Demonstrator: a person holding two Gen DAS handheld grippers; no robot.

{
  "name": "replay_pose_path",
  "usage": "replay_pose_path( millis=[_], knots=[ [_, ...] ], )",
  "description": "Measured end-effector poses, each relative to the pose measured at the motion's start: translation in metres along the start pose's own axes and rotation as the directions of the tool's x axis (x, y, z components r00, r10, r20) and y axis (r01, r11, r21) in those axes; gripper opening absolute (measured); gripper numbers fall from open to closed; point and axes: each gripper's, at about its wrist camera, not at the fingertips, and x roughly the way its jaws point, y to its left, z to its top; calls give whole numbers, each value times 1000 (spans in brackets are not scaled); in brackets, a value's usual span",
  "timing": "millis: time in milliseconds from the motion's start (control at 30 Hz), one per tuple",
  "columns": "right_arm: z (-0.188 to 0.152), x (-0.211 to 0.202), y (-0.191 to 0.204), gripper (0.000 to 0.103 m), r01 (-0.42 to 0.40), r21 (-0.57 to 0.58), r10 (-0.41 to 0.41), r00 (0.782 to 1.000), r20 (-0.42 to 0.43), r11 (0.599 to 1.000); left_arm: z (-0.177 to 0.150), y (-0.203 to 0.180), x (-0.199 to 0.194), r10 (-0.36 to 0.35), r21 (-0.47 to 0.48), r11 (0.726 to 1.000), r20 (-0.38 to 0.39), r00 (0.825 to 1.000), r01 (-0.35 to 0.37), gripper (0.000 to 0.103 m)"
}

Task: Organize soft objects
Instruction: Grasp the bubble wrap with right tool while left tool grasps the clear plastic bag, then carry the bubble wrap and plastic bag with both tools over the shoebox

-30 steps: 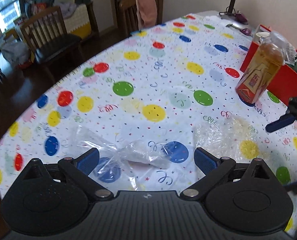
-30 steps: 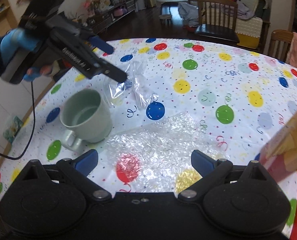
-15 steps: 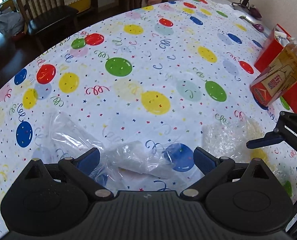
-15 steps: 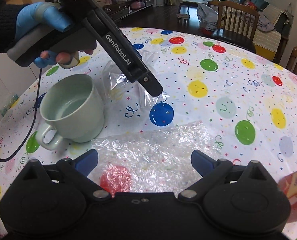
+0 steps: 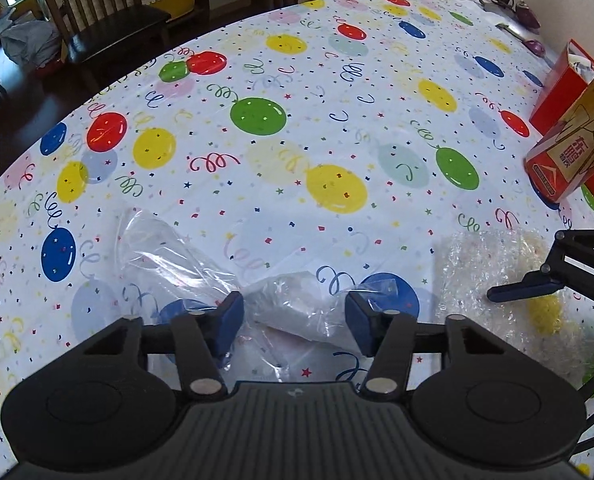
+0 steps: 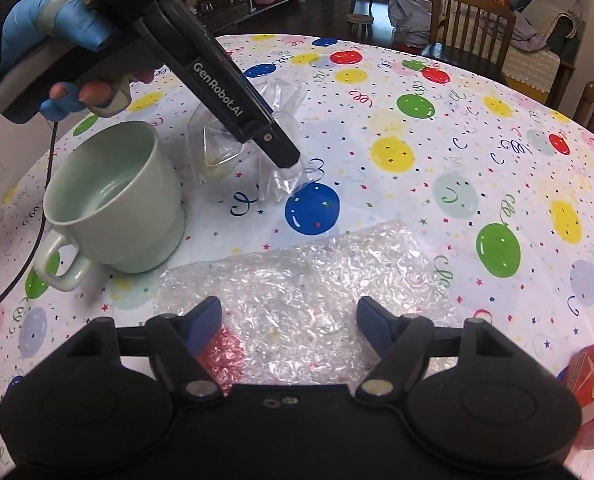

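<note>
A crumpled clear plastic bag [image 5: 285, 304] lies on the balloon tablecloth. My left gripper [image 5: 293, 318] is low over it, jaws half closed on either side of the bag's bunched middle, not clamped. The bag also shows in the right wrist view [image 6: 249, 148], with the left gripper [image 6: 289, 162] pressed onto it. A sheet of bubble wrap [image 6: 297, 300] lies flat in front of my right gripper [image 6: 289, 324], which is open just above its near edge. The bubble wrap also shows in the left wrist view [image 5: 497, 280].
A pale green mug [image 6: 109, 208] stands left of the bubble wrap, close to the bag. A tea bottle [image 5: 573, 144] and a red box [image 5: 565, 80] stand at the table's right side. Wooden chairs [image 5: 109, 20] stand beyond the far edge.
My left gripper has come down onto the plastic bag and its jaws have narrowed around it. My right gripper has moved closer over the bubble wrap and narrowed slightly.
</note>
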Motion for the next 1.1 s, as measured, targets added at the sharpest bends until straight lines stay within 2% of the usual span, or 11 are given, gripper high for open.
replay_pose_path(
  millis=[100, 200, 267, 333, 400, 500, 800, 1100],
  knots=[
    [-1, 0, 5, 61, 51, -41, -51, 999, -4, 998, 0, 3, -1, 5, -19, 1000, 5, 1000, -5, 47],
    [-2, 0, 8, 54, 66, -48, -66, 998, -2, 997, -1, 2, -1, 16, -23, 1000, 9, 1000, -15, 41],
    [-2, -2, 8, 43, 69, -41, -69, 998, 1, 997, -1, -1, -1, 36, -18, 999, 12, 999, -36, 40],
    [-1, -3, 9, 26, 69, -41, -69, 998, 1, 997, -1, -1, -2, 43, -26, 999, 14, 999, -43, 39],
    [-1, -4, 11, 15, 70, -47, -70, 998, 2, 996, 0, -1, -2, 46, -35, 998, 17, 999, -45, 38],
    [-1, -7, 12, 7, 98, -43, -97, 995, 11, 994, -1, -3, -4, 48, -39, 998, 22, 999, -47, 37],
    [-4, -40, 1, 6, 122, 53, -126, 990, 68, 991, -2, -7, -16, 67, -47, 997, 40, 997, -65, 37],
    [-11, -90, -12, 6, 114, 145, -130, 985, 111, 983, 4, -23, -53, 90, -48, 995, 94, 992, -85, 37]
  ],
)
